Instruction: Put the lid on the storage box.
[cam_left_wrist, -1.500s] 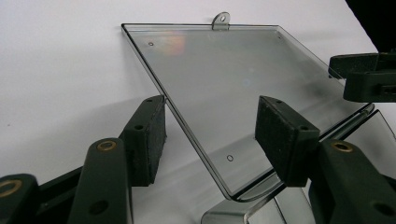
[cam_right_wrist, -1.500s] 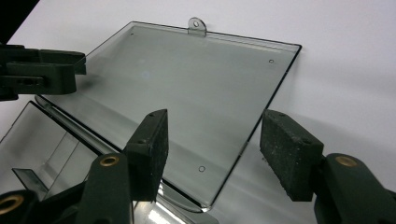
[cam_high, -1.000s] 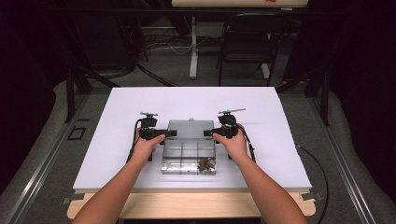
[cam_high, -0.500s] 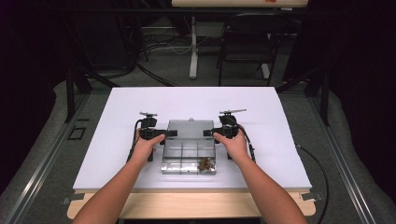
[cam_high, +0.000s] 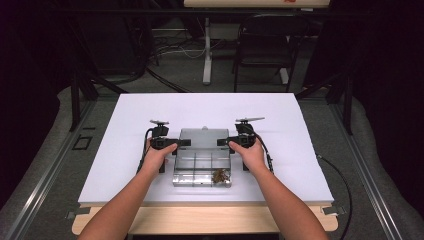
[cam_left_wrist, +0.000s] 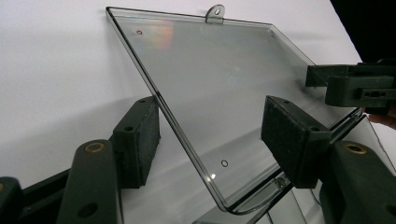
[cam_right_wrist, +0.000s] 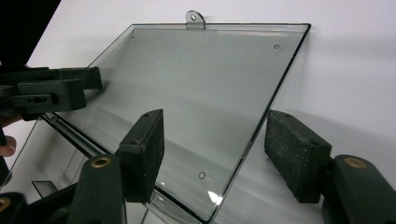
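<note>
High view: left gripper (cam_high: 179, 143) and right gripper (cam_high: 223, 141) flank clear box (cam_high: 202, 177) on white table (cam_high: 125, 120).

Left gripper view: jaws apart, straddling lid (cam_left_wrist: 219, 88) edge, not clamped.

Right gripper view: jaws apart, lid (cam_right_wrist: 205, 93) edge between pads, untouched.

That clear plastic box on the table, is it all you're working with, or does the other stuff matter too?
In use:
clear box
its open lid
left gripper
right gripper
brown bits inside the box

Just around:
white table
black chair
floor cables
</note>
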